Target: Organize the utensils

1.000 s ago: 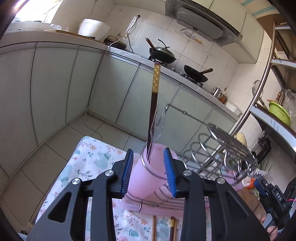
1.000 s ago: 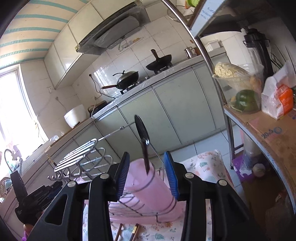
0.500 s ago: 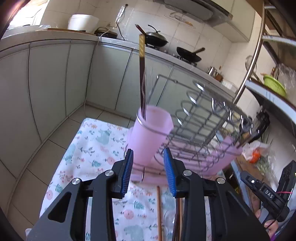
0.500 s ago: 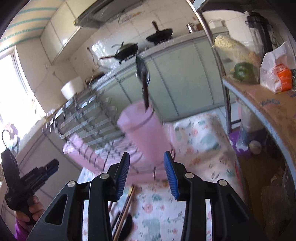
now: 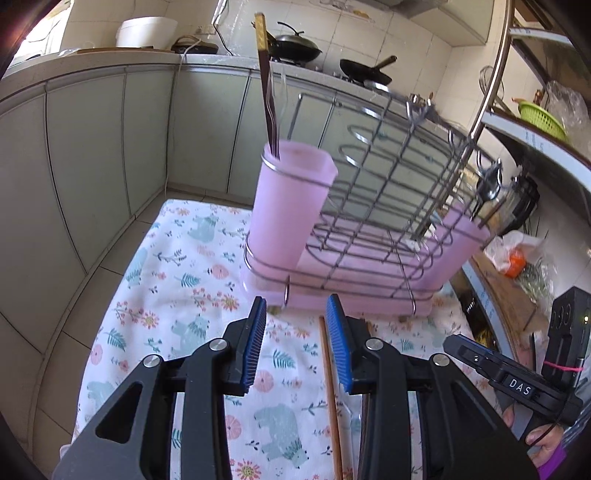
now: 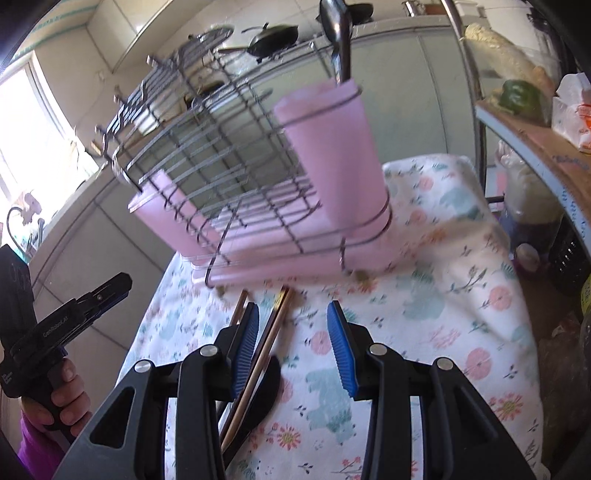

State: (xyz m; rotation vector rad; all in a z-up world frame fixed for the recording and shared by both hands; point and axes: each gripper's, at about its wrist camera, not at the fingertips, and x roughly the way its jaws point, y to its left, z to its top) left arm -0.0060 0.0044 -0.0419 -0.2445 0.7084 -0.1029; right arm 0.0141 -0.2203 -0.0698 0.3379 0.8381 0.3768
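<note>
- Both grippers have dropped and tilted down since a second ago; the pink cup, then framed between each pair of pads, now stands beyond them, and the tablecloth point(image 5: 173, 288) fills the foreground.
- Left gripper point(image 5: 295, 345): part open, holding nothing, one loose chopstick point(image 5: 330, 402) lying on the cloth below its gap.
- Right gripper point(image 6: 291, 345): part open and empty, above more chopsticks point(image 6: 258, 365) and a dark spoon point(image 6: 264, 395).
- Farther off, the pink cup point(image 5: 290, 199) on the wire rack point(image 5: 399, 177) already holds a chopstick point(image 5: 266, 96), a fork and a ladle point(image 6: 338, 33).
- Judgement: sorting is partly done; the loose pieces are left.
</note>
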